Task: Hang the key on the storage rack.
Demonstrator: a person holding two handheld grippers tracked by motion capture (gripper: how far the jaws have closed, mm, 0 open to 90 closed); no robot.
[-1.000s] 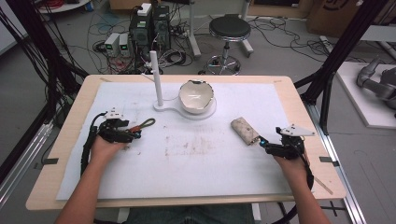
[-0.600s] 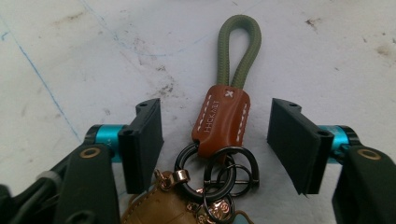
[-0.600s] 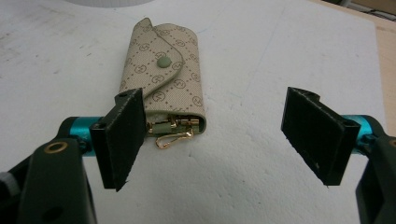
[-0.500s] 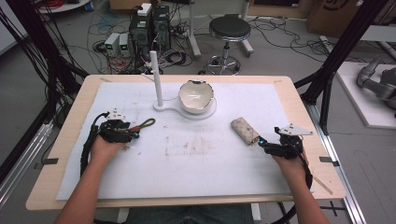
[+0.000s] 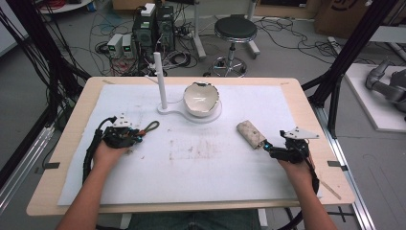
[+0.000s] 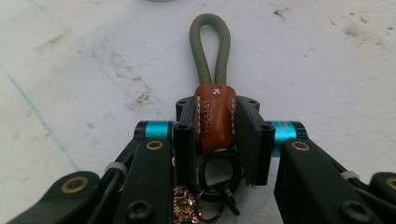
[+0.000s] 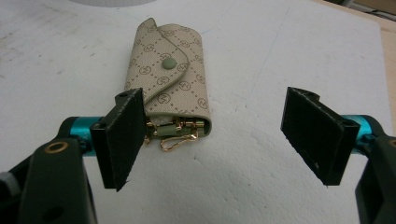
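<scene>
Leather, brown and stitched, sits pinched between the jaws of our left gripper [image 6: 215,135]: it is the tab of a key strap [image 6: 214,100], whose olive cord loop points straight ahead of the jaws while its dark rings hang back toward the hand. In the high view that same left gripper [image 5: 125,136] rests at the left of the white mat [image 5: 201,172], the loop of the strap [image 5: 149,128] trailing toward the middle.

Our right gripper [image 7: 219,140] stands with its jaws wide and nothing between them. Just ahead of them lies the beige patterned key pouch [image 7: 170,74], flat on the mat, flap snapped shut, its gold hooks poking out of the near end. Its long axis runs roughly along the gripper's line of sight, but it sits toward the left jaw, not centred in the gap.

From above, the pouch [image 5: 250,133] lies just beside the right gripper [image 5: 280,150] and well apart from the left one, so we judge the right hand the nearer for any grasp; the jaws would need to shift sideways to straddle it. Farther back stand a white bowl [image 5: 201,99] and a white post [image 5: 160,80] on the wooden surface [image 5: 306,96].
</scene>
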